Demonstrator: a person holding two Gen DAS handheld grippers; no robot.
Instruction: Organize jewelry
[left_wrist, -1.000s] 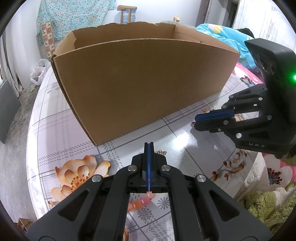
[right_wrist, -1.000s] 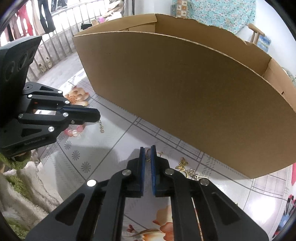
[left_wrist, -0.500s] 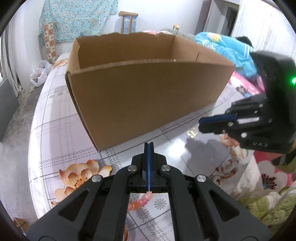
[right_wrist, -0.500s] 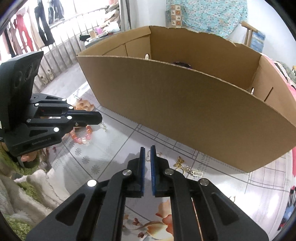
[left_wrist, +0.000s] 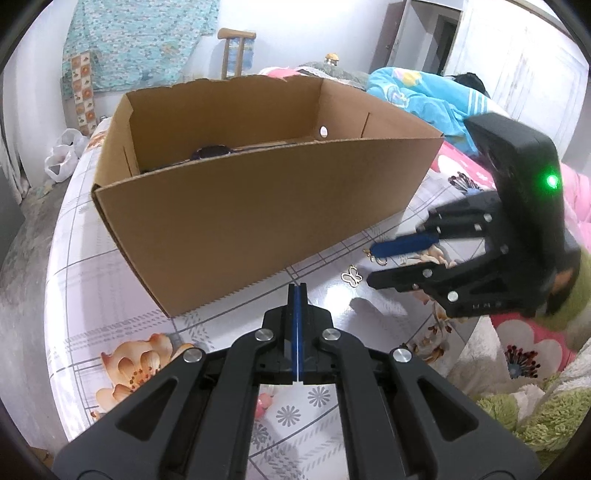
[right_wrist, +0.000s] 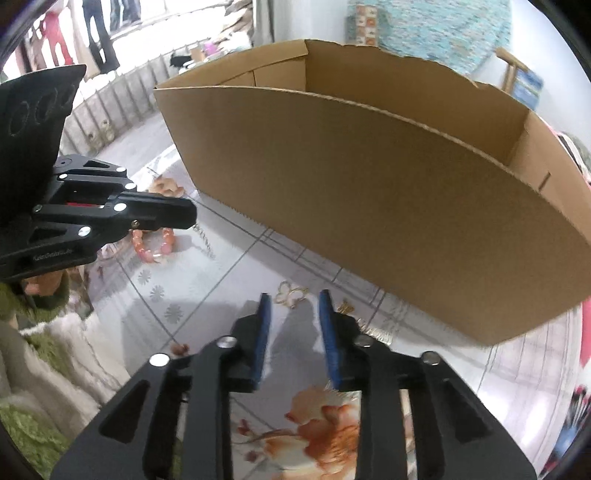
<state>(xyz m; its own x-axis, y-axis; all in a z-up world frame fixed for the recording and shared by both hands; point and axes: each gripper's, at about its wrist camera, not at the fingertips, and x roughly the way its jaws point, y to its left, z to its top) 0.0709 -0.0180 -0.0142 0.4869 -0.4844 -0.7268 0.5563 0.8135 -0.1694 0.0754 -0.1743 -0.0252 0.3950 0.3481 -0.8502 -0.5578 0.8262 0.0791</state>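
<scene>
Cardboard box (left_wrist: 258, 218): matt brown corrugated paper, serrated cut edge. Tablecloth (right_wrist: 229, 273): glossy smooth plastic sheet, floral print, glare seen. Bead bracelet (right_wrist: 153, 245): polished pink-orange beads, at 9 o'clock. Butterfly charm (right_wrist: 291, 293): shiny gold metal. Gripper pads (right_wrist: 263, 336): matt blue. Chair (left_wrist: 236, 48): wood, 12 o'clock.

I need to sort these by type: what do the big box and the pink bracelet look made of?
Box: corrugated cardboard, matte brown, with a raw serrated cut edge. Bracelet: glossy, translucent pink-orange beads, likely glass, stone or plastic; the pictures can't settle which.

A home bedroom: a bed with blue bedding (left_wrist: 417, 96), white wardrobe doors (left_wrist: 517, 74) and a floral tablecloth (left_wrist: 122, 365).
</scene>
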